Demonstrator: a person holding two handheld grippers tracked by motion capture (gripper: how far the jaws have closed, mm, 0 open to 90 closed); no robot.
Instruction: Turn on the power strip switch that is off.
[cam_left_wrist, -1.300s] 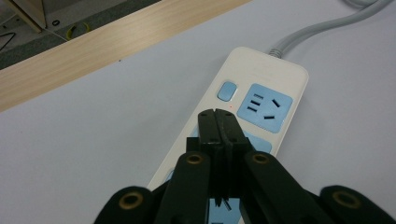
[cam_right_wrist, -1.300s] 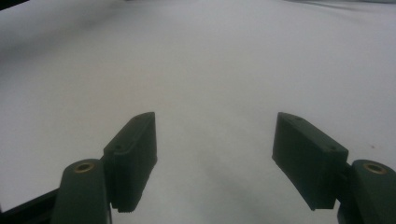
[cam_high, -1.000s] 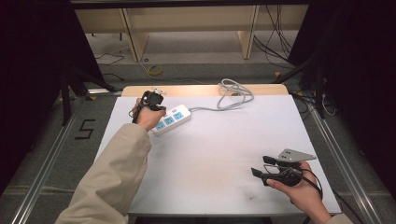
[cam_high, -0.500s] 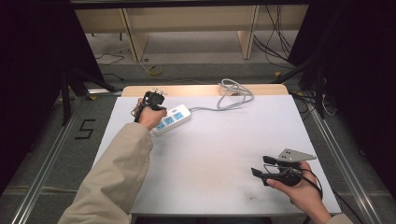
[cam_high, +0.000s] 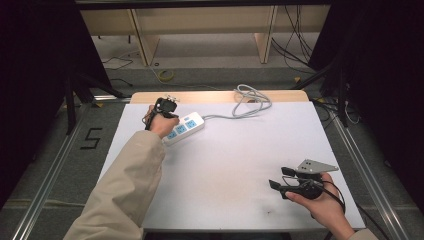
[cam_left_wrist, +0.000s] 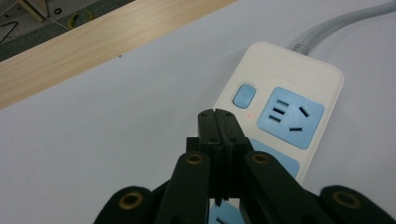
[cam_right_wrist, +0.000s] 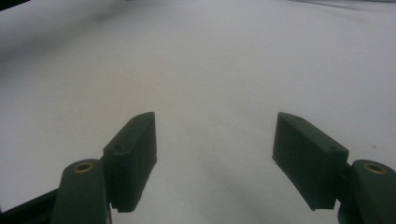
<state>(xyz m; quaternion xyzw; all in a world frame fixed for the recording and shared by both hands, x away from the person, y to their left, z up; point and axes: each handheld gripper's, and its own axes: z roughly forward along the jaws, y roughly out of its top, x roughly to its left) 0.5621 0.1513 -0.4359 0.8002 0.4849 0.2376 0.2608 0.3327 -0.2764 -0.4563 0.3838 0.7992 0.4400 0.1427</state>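
Two grippers, split jobs: right gripper (cam_high: 280, 178) idles near the worktop's (cam_high: 240, 165) front edge, jaws wide and empty. Farther back on the left, left gripper (cam_left_wrist: 216, 116), pinched together like a fingertip, sits over the power strip (cam_left_wrist: 285, 112), probably aiming for its switch (cam_left_wrist: 245, 95).

Almost nothing has changed over the last second. The left tongs (cam_high: 168, 102), at about 11 o'clock on the surface (cam_high: 240, 165), have stayed at the power strip (cam_high: 184, 127); only the sleeve (cam_high: 127, 190) has shifted slightly.

Digit "5" (cam_high: 91, 138) marked on floor left of table (cam_high: 250, 165).
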